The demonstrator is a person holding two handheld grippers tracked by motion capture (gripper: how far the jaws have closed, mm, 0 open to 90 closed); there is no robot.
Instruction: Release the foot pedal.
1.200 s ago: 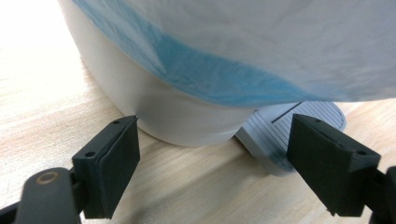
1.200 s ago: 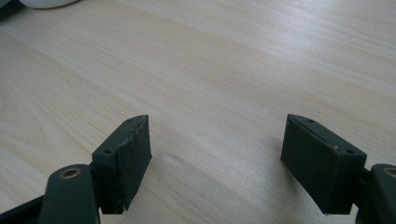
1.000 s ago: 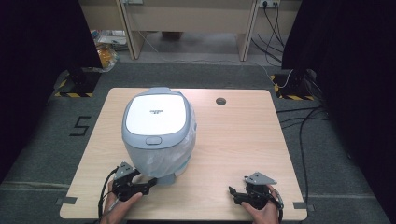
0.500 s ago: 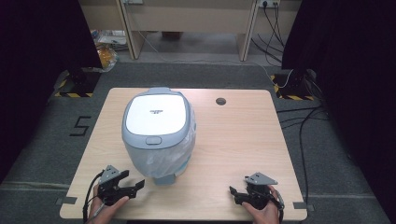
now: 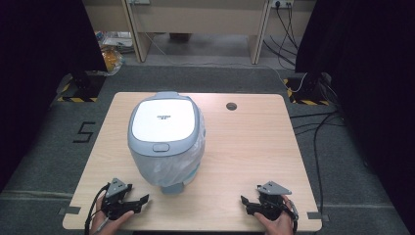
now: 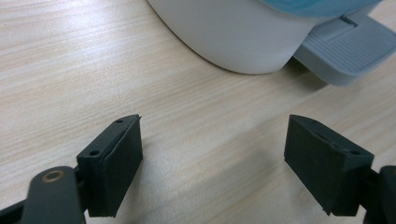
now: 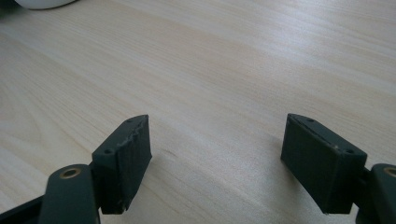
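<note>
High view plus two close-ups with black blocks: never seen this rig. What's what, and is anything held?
No robot arm here: a person holds a two-jaw gripper in each hand. The high view looks down from above the person's side of the wooden table. The left gripper and right gripper rest near the table's front edge. The two close-ups come from cameras riding on the grippers; the black blocks are each gripper's own jaws. On the table stands a grey and white pedal bin with its lid shut and a plastic liner showing; its foot pedal appears in the left gripper view. Both grippers are open and hold nothing.
</note>
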